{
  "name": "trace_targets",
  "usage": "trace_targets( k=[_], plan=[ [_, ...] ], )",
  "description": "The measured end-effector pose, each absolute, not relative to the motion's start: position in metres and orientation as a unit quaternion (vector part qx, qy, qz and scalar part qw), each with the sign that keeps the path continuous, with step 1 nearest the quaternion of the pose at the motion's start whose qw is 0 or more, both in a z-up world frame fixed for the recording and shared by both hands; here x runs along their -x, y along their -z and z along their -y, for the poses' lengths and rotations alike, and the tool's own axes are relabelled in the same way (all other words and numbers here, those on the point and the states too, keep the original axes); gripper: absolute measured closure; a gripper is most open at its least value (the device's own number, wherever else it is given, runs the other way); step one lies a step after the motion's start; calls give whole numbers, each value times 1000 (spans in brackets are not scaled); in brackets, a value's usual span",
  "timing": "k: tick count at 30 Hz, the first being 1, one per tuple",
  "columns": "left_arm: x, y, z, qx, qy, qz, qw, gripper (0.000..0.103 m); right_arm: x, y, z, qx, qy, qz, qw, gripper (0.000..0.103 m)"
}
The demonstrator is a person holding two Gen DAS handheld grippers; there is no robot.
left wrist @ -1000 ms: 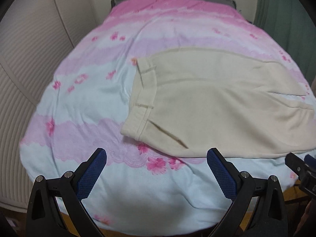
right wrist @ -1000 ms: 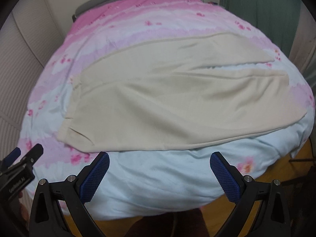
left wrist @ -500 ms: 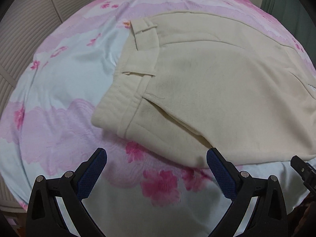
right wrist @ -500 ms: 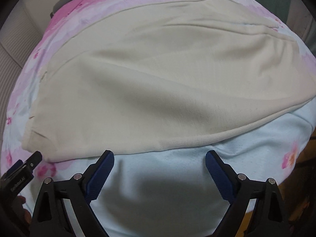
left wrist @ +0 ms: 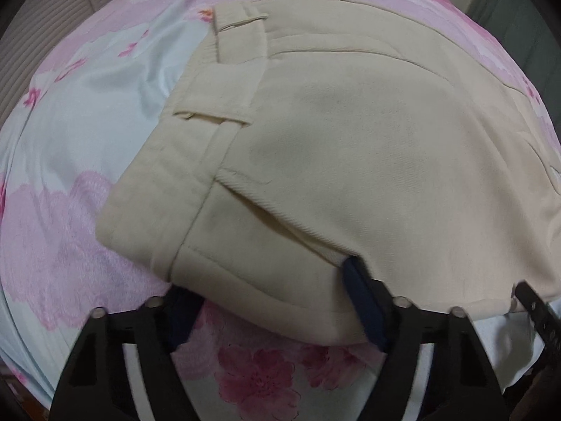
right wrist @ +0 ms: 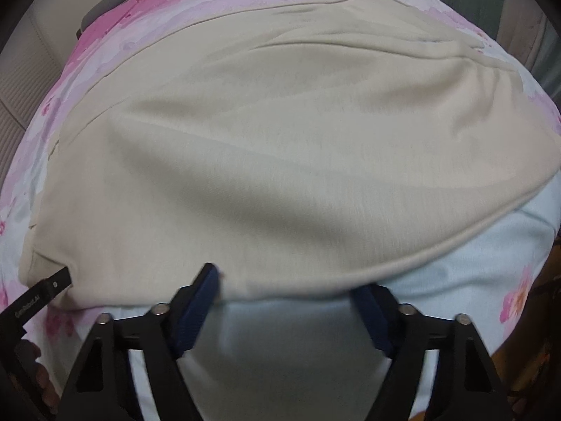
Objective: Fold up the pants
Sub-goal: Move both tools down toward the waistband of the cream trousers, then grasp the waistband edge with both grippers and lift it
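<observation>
Cream pants (left wrist: 350,140) lie flat on a pink and pale blue flowered bed cover (left wrist: 70,140), waistband and belt loops to the left. My left gripper (left wrist: 273,307) points down at the near waist corner. Its jaws are closing with the fabric's edge between the blue pads (left wrist: 364,301), still well apart. In the right wrist view the pants (right wrist: 280,140) stretch across the bed cover (right wrist: 455,263). My right gripper (right wrist: 285,308) straddles their near edge farther along the leg, jaws closing around the hem fold. The left gripper's tip (right wrist: 52,286) touches the cloth at far left.
A ribbed pale wall panel (left wrist: 35,35) runs along the bed's left side and a green curtain (left wrist: 508,0) hangs at the right. A grey headboard (right wrist: 105,10) sits at the far end. A person's hand (right wrist: 38,379) holds the left gripper. The right gripper's finger (left wrist: 536,301) shows at the right edge.
Both grippers have come down onto the near edge of the pants. Their jaws have narrowed from full width, and the fabric's edge now lies between the fingers of each.
</observation>
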State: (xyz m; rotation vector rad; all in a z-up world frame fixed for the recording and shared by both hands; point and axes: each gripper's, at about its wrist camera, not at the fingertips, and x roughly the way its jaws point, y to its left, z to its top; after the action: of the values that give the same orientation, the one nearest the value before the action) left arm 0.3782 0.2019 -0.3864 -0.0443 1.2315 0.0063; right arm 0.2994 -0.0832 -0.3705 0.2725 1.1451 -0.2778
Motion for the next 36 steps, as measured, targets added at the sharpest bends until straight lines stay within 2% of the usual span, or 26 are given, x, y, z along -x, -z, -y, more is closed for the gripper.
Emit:
trace_targets(
  k=[1,2,3,4,7,12,18,24,31,36],
  plan=[
    [-379,385,-202,19,-3,-579,815,49,-305,370,82,-124,131,-537,824,39],
    [-380,382,-202,17,-8,-579,815,56,-310,369,81,-120,133,-538,823,42],
    [-381,380,-203,14,-15,-578,816,70,-312,368,83,-120,134,-539,823,50],
    [-382,377,-206,17,-16,-580,814,77,-314,366,84,-117,137,-543,820,53],
    [-385,366,-213,37,-2,-589,807,86,-320,353,85,-114,132,-546,820,69],
    [-386,321,-221,39,-4,-580,814,89,-322,317,96,-116,116,-541,825,82],
    [-386,275,-222,54,-22,-575,816,90,-335,257,104,-121,93,-526,836,83],
    [-418,240,-211,48,-49,-563,824,91,-357,208,116,-123,68,-498,856,84],
    [-466,208,-205,67,-96,-542,832,91,-436,189,130,-143,52,-484,862,84],
    [-516,209,-202,72,-129,-544,826,91,-491,186,134,-145,35,-481,864,84]
  ],
)
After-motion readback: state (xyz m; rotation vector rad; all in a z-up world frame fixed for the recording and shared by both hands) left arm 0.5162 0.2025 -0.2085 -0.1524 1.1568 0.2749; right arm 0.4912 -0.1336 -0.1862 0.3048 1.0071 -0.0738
